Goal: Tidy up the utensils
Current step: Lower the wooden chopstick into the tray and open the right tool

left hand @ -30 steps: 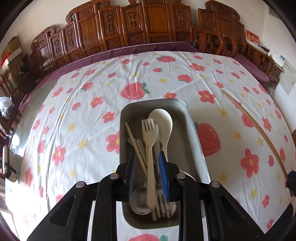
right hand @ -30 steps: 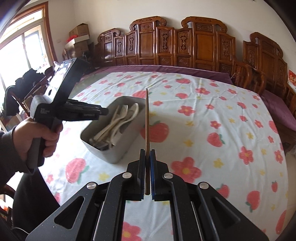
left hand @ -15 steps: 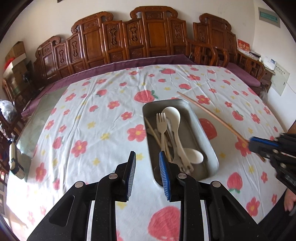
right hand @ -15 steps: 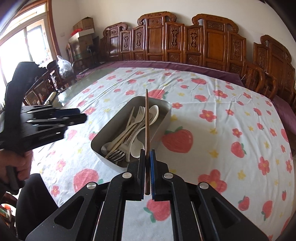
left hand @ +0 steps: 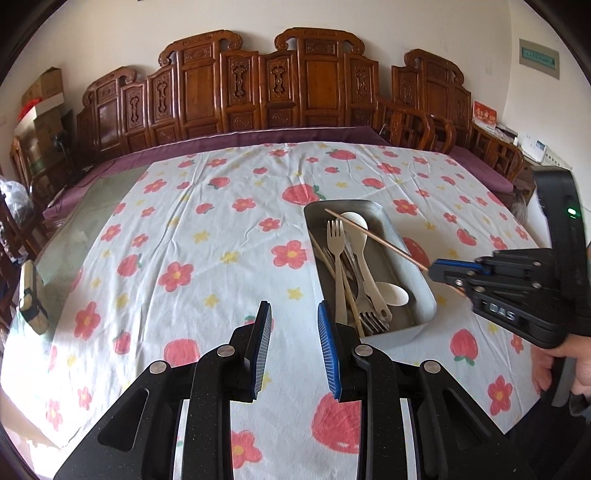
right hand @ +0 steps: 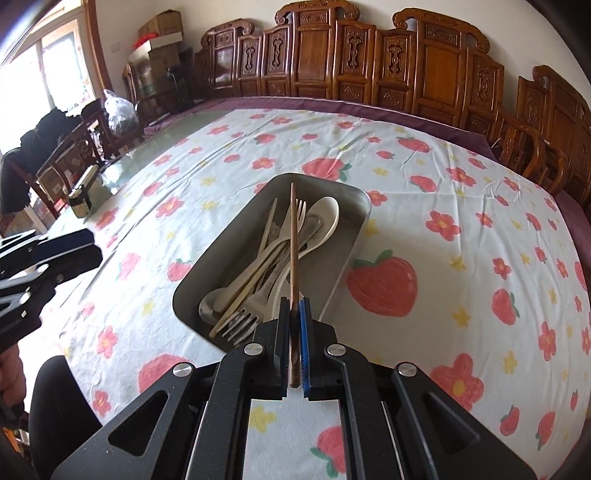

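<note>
— Steel, is it, that rectangular grey metal tray (right hand: pixel 343 254)? What crowds it?

— Yes, and it lies on the worktop with a heap inside: a cream plastic fork (left hand: pixel 338 258), a cream plastic spoon (right hand: pixel 325 218), a metal fork (right hand: pixel 240 321) with tines toward the near end, and a pale chopstick (right hand: pixel 269 229) among them, all overlapping.

— And the slim brown wooden chopstick (right hand: pixel 293 251)?

— Clamped between the pads of the right hand-held gripper (right hand: pixel 294 310), its jaws pressed tight on it. It points out over the tray, above the heaped cutlery, its far tip over the far end.

— The other one?

— The left hand-held gripper (left hand: pixel 293 321) is unclenched with nothing between its blue pads, off to the tray's left over bare cloth, well apart from the chopstick.

— What covers the worktop?

— A white cloth printed with red flowers and strawberries (left hand: pixel 207 236); a purple cloth (left hand: pixel 295 134) shows beyond its far edge, and glass at the left. A small boxy object (right hand: pixel 83 192) sits there.

— And the room?

— Carved dark wooden chairs (left hand: pixel 273 85) line the far side against a pale wall. Cardboard boxes (right hand: pixel 162 33) are stacked in the corner by a bright window.
</note>
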The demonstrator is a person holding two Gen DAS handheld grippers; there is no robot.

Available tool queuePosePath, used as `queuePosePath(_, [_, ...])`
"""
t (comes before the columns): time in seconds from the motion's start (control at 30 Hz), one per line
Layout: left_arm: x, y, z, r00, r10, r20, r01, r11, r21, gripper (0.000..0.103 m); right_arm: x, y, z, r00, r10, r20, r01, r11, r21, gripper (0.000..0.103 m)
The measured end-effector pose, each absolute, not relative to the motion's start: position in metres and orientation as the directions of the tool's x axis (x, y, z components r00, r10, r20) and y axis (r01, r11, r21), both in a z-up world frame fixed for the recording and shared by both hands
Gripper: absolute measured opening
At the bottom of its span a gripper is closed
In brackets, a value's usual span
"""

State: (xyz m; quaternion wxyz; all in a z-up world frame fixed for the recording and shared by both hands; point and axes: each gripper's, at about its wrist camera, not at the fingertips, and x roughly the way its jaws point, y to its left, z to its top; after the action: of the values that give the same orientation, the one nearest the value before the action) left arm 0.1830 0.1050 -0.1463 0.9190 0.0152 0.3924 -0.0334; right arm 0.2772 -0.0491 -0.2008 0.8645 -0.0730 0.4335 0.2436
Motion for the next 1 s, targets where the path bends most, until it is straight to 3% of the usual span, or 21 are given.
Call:
queuePosePath(0.47, [0.18,0.111,-0.143,0.7,-0.068,-0.711,0.069,0.997,-0.028,0.024,0.296,-0.016,-0.204,0.504,0.324,-0.801,-0.476,0.878,0.056,0.006])
queuePosePath(1.0, [0.18,0.111,-0.141,0.701,-0.075,-0.71,0.07,0.997,-0.035,0.024,0.302,-0.018,-0.175,0.557,0.415,-0.719,-0.487,0.865,0.122,0.007])
